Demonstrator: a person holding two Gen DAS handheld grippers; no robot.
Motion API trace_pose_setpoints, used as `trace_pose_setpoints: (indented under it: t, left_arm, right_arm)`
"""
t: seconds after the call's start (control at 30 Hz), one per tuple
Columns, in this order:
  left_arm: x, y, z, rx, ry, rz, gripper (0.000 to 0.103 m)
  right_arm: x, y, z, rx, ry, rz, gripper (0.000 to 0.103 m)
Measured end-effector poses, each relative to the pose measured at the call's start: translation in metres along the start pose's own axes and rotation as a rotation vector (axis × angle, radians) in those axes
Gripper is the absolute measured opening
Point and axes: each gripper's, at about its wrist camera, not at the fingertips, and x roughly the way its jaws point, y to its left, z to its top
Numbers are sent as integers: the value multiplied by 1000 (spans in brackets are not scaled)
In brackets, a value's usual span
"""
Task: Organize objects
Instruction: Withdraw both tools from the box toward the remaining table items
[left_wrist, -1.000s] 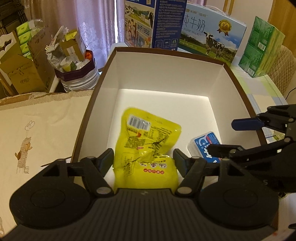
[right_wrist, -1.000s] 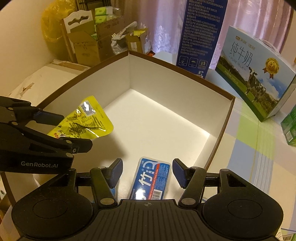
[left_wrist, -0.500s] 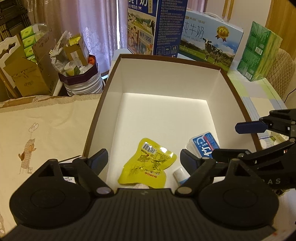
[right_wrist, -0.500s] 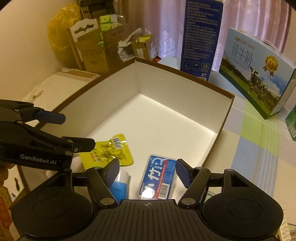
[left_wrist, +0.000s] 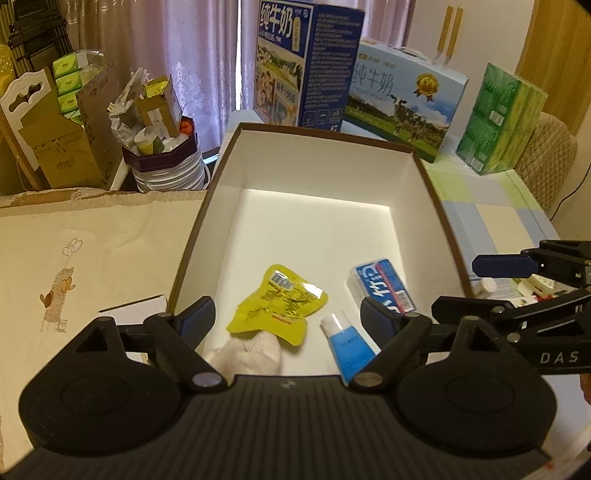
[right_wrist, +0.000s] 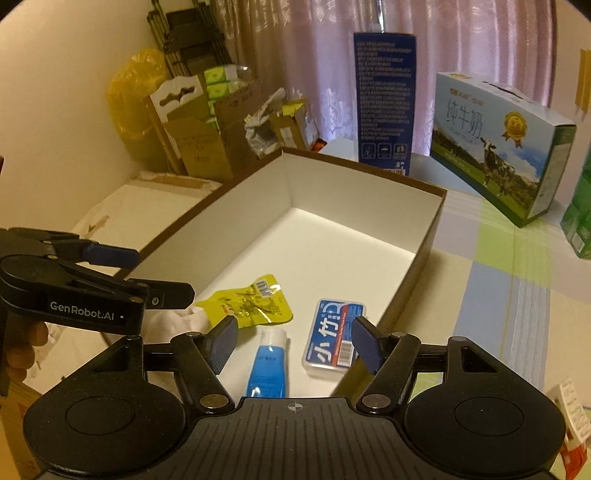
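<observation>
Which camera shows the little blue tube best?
The right wrist view. There the blue tube lies in the open between the jaws, white cap and blue body both showing. In the left wrist view the tube has its lower end hidden behind the left gripper's right jaw.

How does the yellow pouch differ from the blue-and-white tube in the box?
The yellow pouch is a wide, flat, crinkled foil pack with a barcode facing up; the blue tube is narrow and smooth with a white cap. The pouch's near edge overlaps a white cloth; the tube lies clear of it. Both lie loose on the white box floor, ungripped.
</observation>
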Motion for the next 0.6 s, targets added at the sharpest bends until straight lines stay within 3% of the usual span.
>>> trace_pose_setpoints:
  t: [0.6]
  left_arm:
    - [-44, -67, -36, 64, -8, -97, 83]
  right_arm:
    - [-86, -19, -50, 91, -65, -4, 65]
